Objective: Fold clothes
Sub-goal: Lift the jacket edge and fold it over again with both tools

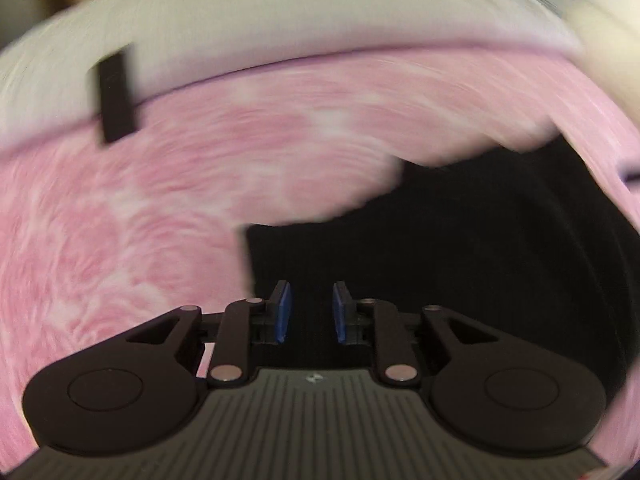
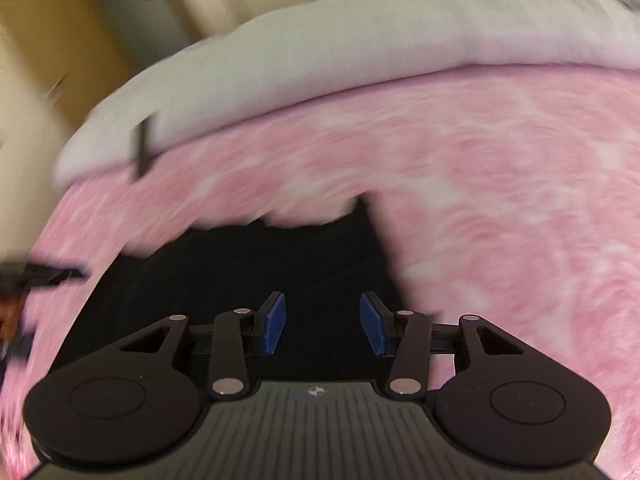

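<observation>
Left wrist view shows me a big pink blanket [image 1: 140, 208] with pale swirls, and it fills most of the picture. Behind it lies a white cover [image 1: 320, 32], touching the pink edge along a curved line. Both pictures are blurry. On the pink blanket lies the black cloth [image 1: 480, 248], the thing to fold. It sits at the lower right in this view, right under my tongs. From the right wrist view I see the same black cloth [image 2: 248, 272] at the lower middle and left, flat on the pink blanket [image 2: 500, 200], with a ragged top edge. A small dark strip [image 1: 114, 98] sits where the pink meets the white.

My left gripper [image 1: 311, 312] has its blue pads [image 1: 283, 310] a little apart, and I see nothing pinched between them, only the black cloth below. My right gripper [image 2: 322, 322] has its blue pads [image 2: 274, 322] spread wider, and nothing is between them either.
</observation>
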A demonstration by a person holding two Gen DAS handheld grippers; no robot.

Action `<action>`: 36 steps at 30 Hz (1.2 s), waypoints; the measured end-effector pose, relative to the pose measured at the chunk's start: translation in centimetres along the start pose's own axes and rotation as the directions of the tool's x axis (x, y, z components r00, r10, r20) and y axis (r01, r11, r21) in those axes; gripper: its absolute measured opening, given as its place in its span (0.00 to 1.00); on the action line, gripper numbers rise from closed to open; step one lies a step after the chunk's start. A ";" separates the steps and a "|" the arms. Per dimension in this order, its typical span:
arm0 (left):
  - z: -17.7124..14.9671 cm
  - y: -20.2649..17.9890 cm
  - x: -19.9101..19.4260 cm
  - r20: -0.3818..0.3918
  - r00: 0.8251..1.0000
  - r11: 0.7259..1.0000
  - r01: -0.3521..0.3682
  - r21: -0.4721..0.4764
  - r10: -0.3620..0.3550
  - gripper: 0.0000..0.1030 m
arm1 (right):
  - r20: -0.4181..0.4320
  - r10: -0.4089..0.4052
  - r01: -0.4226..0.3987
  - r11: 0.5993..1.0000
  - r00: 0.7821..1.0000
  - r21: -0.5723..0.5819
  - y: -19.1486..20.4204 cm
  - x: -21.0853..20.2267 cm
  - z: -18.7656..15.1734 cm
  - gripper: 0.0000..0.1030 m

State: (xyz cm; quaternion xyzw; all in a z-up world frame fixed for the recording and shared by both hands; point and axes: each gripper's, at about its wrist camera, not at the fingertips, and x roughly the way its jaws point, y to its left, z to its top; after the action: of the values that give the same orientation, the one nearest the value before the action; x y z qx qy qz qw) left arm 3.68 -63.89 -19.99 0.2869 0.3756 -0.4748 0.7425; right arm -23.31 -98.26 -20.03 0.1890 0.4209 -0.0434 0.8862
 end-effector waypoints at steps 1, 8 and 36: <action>-1.0 -2.1 -1.0 0.003 1.000 0.995 0.001 0.102 -0.002 0.27 | -0.029 0.007 -0.009 0.997 1.000 -0.077 1.5 -0.4 -0.9 0.46; -13.0 -14.1 -6.6 0.073 0.996 0.732 -0.012 0.682 -0.051 0.60 | -0.155 -0.130 0.021 0.826 0.979 -0.564 9.0 -2.7 -11.0 0.47; -18.0 -13.3 -1.7 0.117 0.967 0.600 -0.232 0.766 0.225 0.47 | 0.092 -0.509 0.316 0.373 0.856 -0.872 9.2 -1.1 -20.6 0.55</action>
State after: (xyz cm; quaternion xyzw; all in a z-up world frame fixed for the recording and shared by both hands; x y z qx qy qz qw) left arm -14.15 -54.05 -29.47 0.6208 0.0928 -0.4921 0.6032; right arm -36.86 -82.19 -28.26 -0.3893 0.5011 -0.0290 0.7723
